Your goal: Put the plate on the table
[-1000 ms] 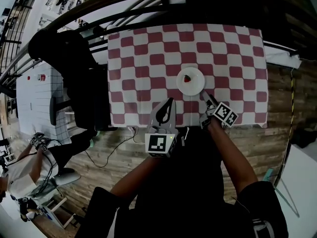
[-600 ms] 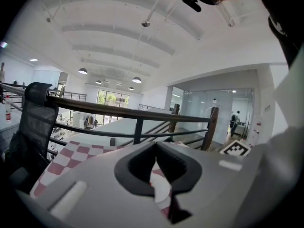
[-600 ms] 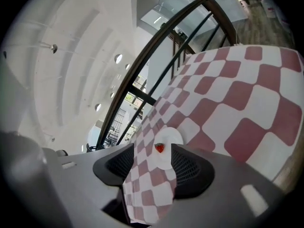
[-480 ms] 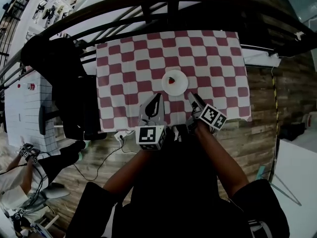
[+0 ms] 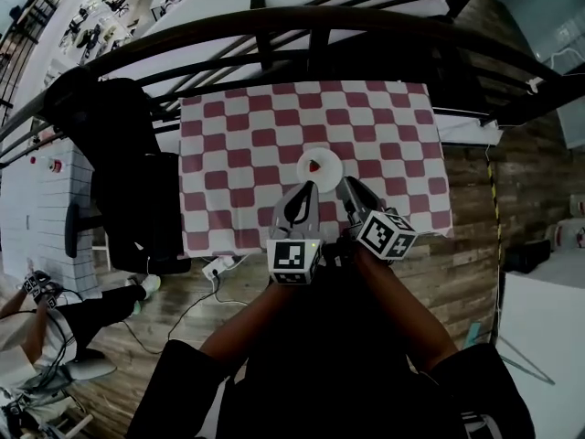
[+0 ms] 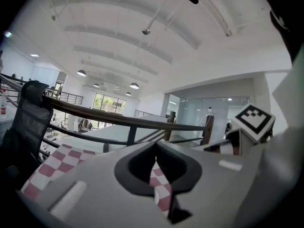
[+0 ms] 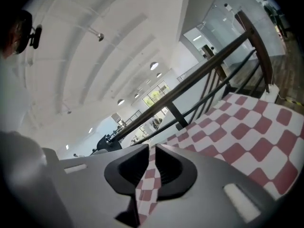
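Observation:
A small white plate (image 5: 319,165) with a red piece of food on it rests on the red-and-white checked tablecloth (image 5: 238,154), near the middle of the table. Both grippers hover just on its near side, touching nothing. My left gripper (image 5: 308,187) (image 6: 154,146) points at the plate's near left, tips together. My right gripper (image 5: 346,184) (image 7: 151,148) sits at the plate's near right. Its jaws are closing to a narrow slit, with only the cloth showing through and nothing between them.
A dark metal railing (image 5: 311,26) runs behind the table's far edge. A black chair (image 5: 119,144) stands at the table's left. A cable and plug (image 5: 218,268) lie on the wooden floor by the near left corner. A person sits at the lower left (image 5: 37,309).
The head camera has drawn back, so the table looks smaller. Both grippers have kept their place near the plate's near side. The plate has stayed put on the cloth.

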